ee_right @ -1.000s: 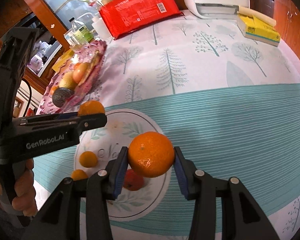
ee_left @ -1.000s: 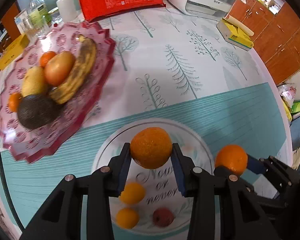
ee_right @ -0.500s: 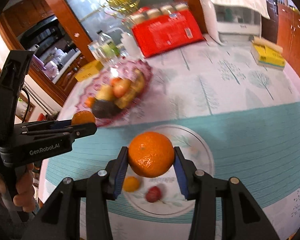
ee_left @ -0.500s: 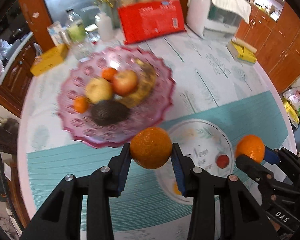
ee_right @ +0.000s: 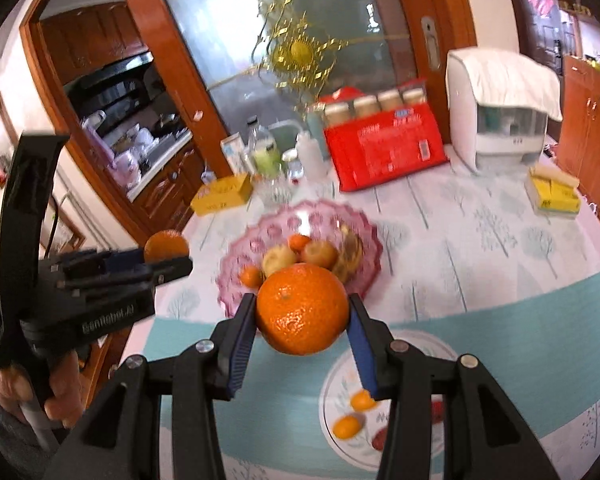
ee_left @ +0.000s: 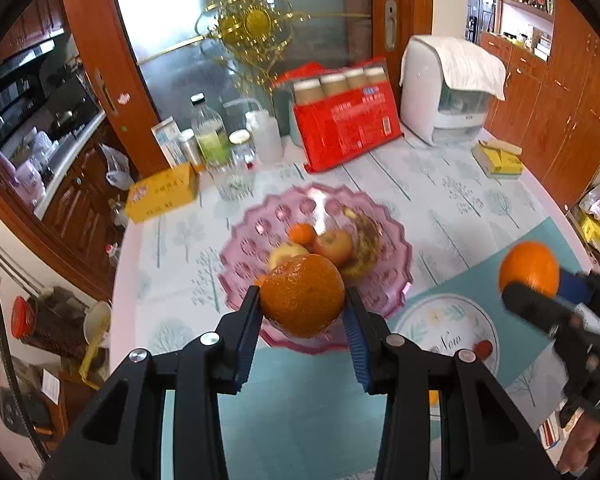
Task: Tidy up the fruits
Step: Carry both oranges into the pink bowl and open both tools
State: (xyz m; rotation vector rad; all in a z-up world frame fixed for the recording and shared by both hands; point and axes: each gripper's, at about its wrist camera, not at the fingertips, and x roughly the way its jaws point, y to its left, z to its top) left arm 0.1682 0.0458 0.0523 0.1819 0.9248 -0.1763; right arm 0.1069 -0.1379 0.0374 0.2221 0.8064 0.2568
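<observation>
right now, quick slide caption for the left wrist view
Left gripper clamps an orange above the pink fruit bowl; right gripper holds another orange alongside.

The pink fruit bowl mid-frame is pretty smeared, and the white plate at lower right hides behind gripper fingers.

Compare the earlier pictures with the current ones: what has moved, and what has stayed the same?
Both grippers have risen away from the white plate with their oranges, and now face the pink fruit bowl. The left gripper still clamps its orange; the right gripper still clamps its orange. Nothing was released. The small fruits on the plate and those in the bowl lie as before.
</observation>
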